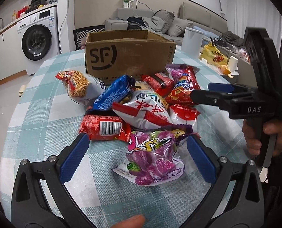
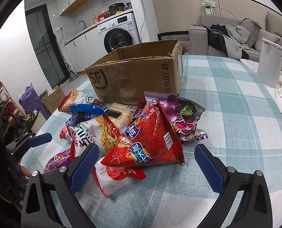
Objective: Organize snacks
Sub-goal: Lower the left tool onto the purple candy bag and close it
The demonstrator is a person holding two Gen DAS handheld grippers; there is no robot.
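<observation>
A pile of snack packs lies on the checked tablecloth in front of an open SF cardboard box (image 1: 128, 54), which also shows in the right wrist view (image 2: 135, 76). My left gripper (image 1: 137, 152) is open, its blue pads either side of a purple gummy bag (image 1: 154, 159). Behind that bag lie a red barcode pack (image 1: 105, 127), a white and red bag (image 1: 146, 110) and a blue pack (image 1: 114, 93). My right gripper (image 2: 146, 163) is open around a red chip bag (image 2: 148, 142); it also shows in the left wrist view (image 1: 203, 92) at the pile's right.
A white cylinder (image 2: 270, 64) and a yellow bag (image 1: 214, 54) stand at the table's far right. A washing machine (image 1: 38, 38) and a sofa (image 1: 160, 22) are beyond the table. The tablecloth (image 2: 226, 114) stretches right of the pile.
</observation>
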